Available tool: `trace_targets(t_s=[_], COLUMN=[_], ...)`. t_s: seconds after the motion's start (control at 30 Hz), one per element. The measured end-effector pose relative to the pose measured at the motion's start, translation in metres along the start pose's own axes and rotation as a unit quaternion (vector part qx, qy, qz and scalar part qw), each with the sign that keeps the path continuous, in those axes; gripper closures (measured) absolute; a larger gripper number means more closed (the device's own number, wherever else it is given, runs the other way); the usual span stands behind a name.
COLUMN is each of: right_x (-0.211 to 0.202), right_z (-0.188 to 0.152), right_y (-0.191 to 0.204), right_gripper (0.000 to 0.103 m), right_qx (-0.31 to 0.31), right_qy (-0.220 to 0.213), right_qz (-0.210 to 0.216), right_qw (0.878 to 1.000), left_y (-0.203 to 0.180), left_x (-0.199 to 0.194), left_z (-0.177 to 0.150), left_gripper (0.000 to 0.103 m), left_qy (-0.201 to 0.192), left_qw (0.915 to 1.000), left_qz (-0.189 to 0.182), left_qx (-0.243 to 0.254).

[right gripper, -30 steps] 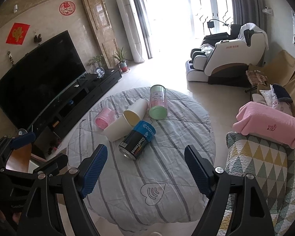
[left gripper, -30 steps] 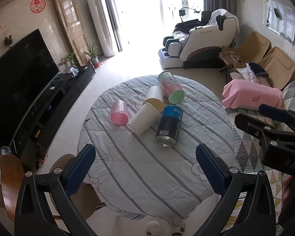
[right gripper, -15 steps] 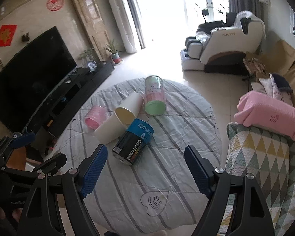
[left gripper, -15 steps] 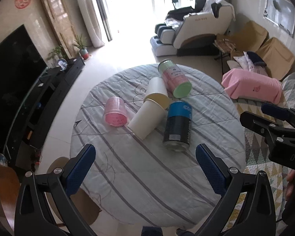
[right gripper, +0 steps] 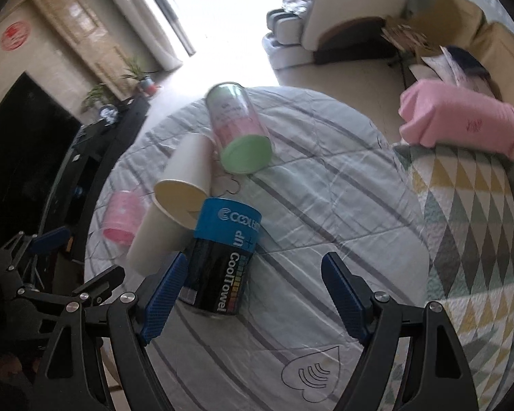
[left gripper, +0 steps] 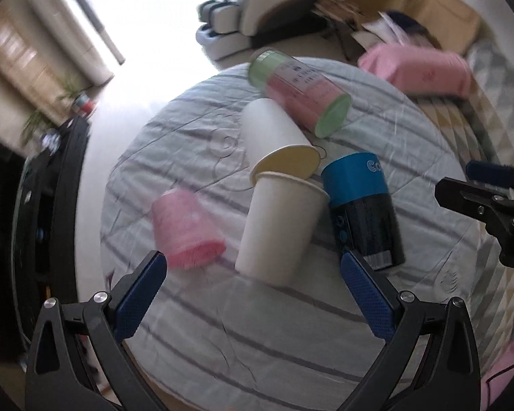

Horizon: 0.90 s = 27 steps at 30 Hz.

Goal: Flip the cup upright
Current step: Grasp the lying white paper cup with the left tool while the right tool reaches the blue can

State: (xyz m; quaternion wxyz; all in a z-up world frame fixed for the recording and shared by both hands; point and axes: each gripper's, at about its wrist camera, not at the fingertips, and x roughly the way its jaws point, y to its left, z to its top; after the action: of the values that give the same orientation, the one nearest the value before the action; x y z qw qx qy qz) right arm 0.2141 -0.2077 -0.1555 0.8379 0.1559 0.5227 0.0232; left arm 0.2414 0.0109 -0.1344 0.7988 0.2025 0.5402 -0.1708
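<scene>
Several cups and cans lie on their sides on a round table with a striped cloth. A white paper cup lies nearest my left gripper, which is open and empty just above and before it. A second paper cup with a yellow inside lies behind it. A small pink cup lies to the left. A blue and black can lies to the right. My right gripper is open and empty, hovering over that can.
A pink and green can lies at the far side of the table. A quilted sofa with a pink blanket stands to the right. A TV stand stands to the left.
Both grippers have moved down and forward toward the table, so the cups and cans look much larger. Both stay open. Nothing on the table has moved.
</scene>
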Motion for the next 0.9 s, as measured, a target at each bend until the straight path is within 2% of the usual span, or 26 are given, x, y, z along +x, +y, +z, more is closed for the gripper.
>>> trace_targets(t_s=[0.13, 0.37, 0.57, 0.63, 0.77, 0.9], right_x=[0.013, 0.028, 0.033, 0.036, 0.042, 0.053], right_z=[0.002, 0.004, 0.005, 0.006, 0.006, 0.006], right_y=[-0.004, -0.012, -0.014, -0.015, -0.016, -0.015], right_gripper=[0.021, 0.021, 0.021, 0.021, 0.021, 0.021], right_qx=[0.032, 0.076, 0.091, 0.099, 0.103, 0.113], right_qy=[0.006, 0.011, 0.017, 0.018, 0.024, 0.039], right_qz=[-0.011, -0.023, -0.029, -0.026, -0.025, -0.008], right_qw=[0.999, 0.997, 0.995, 0.995, 0.994, 0.993], left_y=[-0.001, -0.007, -0.01, -0.009, -0.003, 0.016], left_x=[0.026, 0.061, 0.085, 0.088, 0.084, 0.059], left_z=[0.015, 0.037, 0.046, 0.047, 0.048, 0.041], left_gripper=[0.0, 0.004, 0.02, 0.032, 0.034, 0.034], left_qy=[0.023, 0.048, 0.081, 0.086, 0.073, 0.021], left_qw=[0.9982, 0.9931, 0.988, 0.9865, 0.9878, 0.9906], left_qz=[-0.019, -0.052, -0.08, -0.096, -0.105, -0.121], left_qx=[0.051, 0.094, 0.104, 0.1, 0.089, 0.06])
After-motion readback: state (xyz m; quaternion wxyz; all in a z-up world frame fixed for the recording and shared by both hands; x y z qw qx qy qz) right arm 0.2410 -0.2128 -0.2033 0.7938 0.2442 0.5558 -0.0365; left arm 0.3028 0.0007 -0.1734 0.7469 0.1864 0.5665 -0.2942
